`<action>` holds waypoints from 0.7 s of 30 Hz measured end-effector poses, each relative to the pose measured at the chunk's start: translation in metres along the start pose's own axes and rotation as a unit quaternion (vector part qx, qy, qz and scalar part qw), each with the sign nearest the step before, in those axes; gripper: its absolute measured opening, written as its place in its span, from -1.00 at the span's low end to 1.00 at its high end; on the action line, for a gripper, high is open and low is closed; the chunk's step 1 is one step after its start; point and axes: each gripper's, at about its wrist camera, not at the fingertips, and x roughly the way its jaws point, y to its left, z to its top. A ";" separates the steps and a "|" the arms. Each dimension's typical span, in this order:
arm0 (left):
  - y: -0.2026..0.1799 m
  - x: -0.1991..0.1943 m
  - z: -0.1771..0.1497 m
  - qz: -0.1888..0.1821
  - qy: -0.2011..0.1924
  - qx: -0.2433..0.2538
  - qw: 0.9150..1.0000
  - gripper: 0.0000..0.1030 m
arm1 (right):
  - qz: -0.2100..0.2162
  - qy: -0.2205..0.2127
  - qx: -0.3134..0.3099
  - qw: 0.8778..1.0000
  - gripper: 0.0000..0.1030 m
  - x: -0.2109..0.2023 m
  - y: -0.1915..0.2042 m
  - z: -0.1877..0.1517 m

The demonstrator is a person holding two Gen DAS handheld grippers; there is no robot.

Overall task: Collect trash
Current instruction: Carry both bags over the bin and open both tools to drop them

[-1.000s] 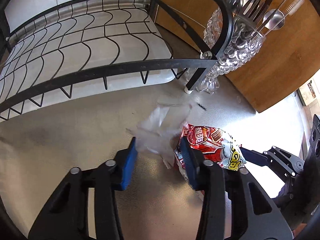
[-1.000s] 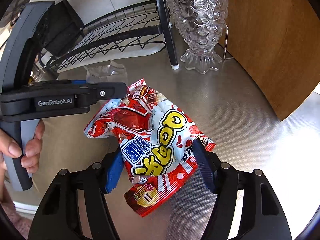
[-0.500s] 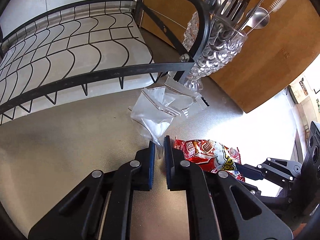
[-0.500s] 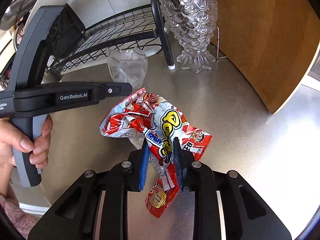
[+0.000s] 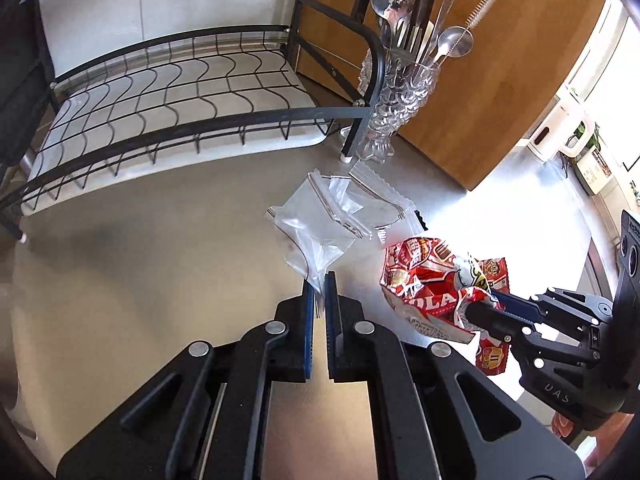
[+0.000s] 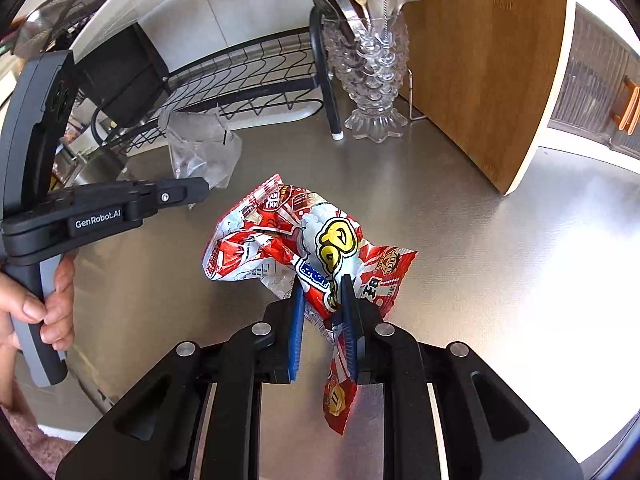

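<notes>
We see the dish rack (image 5: 168, 92) up and left of the left tongs (image 5: 319, 280), sitting on the steel counter (image 5: 132, 264). Left tongs: jaws shut tight on the bottom corner of a clear plastic bag (image 5: 320, 220). The bag hangs forward and slightly right of the tips and looks lifted off the counter. From the right wrist view we see the same bag (image 6: 202, 148) past the left tongs' (image 6: 204, 188) nose, with a hand (image 6: 36, 304) wrapped round the grey handle.

Past the bag and right of the rack stands a glass vase (image 5: 394, 108) full of spoons and forks, with a wooden board (image 5: 480, 80) leaning behind it.

Right of the left tongs we see the red snack wrapper (image 5: 432, 292), crumpled and pinched by the right tongs (image 5: 482, 306). In its own view the right tongs (image 6: 323, 300) are closing, jaws almost together, blue pads (image 6: 297, 320) pressing on the wrapper's (image 6: 304, 240) lower middle. Most of the wrapper bunches ahead of the tips, and a red tail droops back between the fingers. We cannot tell whether its far edge touches the counter (image 6: 500, 272). The vase (image 6: 370, 80) and board (image 6: 488, 60) sit far ahead of the right tongs, the board to the right.
</notes>
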 end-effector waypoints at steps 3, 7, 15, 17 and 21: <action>0.010 -0.027 -0.029 0.004 -0.006 -0.004 1.000 -0.93 | -0.003 -0.010 0.003 1.000 -0.64 -0.012 0.022 -0.014; 0.021 -0.061 -0.075 0.008 -0.010 -0.007 1.000 -0.93 | -0.005 -0.018 -0.005 1.000 -0.64 -0.028 0.057 -0.042; 0.042 -0.118 -0.170 0.014 -0.007 -0.017 1.000 -0.93 | -0.001 -0.029 -0.011 1.000 -0.64 -0.057 0.122 -0.102; 0.046 -0.129 -0.195 0.016 -0.004 -0.023 1.000 -0.93 | 0.001 -0.025 -0.012 1.000 -0.64 -0.061 0.137 -0.120; 0.055 -0.145 -0.237 0.019 0.006 -0.045 0.999 -0.93 | 0.013 -0.001 -0.017 1.000 -0.64 -0.065 0.162 -0.155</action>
